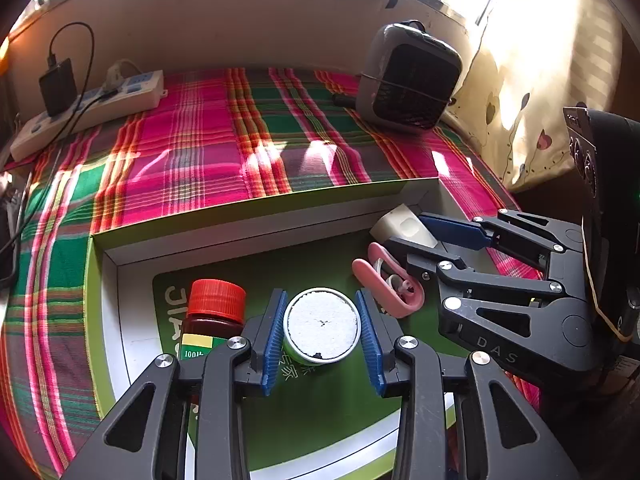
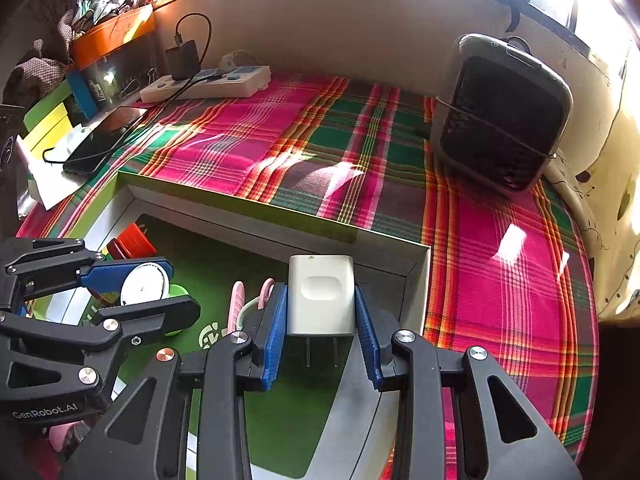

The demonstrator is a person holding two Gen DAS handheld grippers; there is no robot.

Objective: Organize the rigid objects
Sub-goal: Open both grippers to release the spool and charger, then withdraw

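A shallow green-floored box (image 1: pixel 248 208) lies on the plaid cloth. My left gripper (image 1: pixel 322 324) is shut on a small round tin with a white lid (image 1: pixel 322 322), inside the box; the tin also shows in the right wrist view (image 2: pixel 144 284). A red-capped brown bottle (image 1: pixel 214 312) stands just left of it. My right gripper (image 2: pixel 320 312) is shut on a white plug adapter (image 2: pixel 321 294), prongs toward the camera, near the box's right corner; the adapter also shows in the left wrist view (image 1: pixel 404 226). Pink scissors (image 1: pixel 390 284) lie between the two grippers.
A grey fan heater (image 2: pixel 504 112) stands at the back right on the cloth. A white power strip with a black charger (image 2: pixel 208 82) lies at the back left. A phone (image 2: pixel 106 136) and coloured boxes (image 2: pixel 52 120) sit at the left edge. A curtain (image 1: pixel 532 80) hangs at right.
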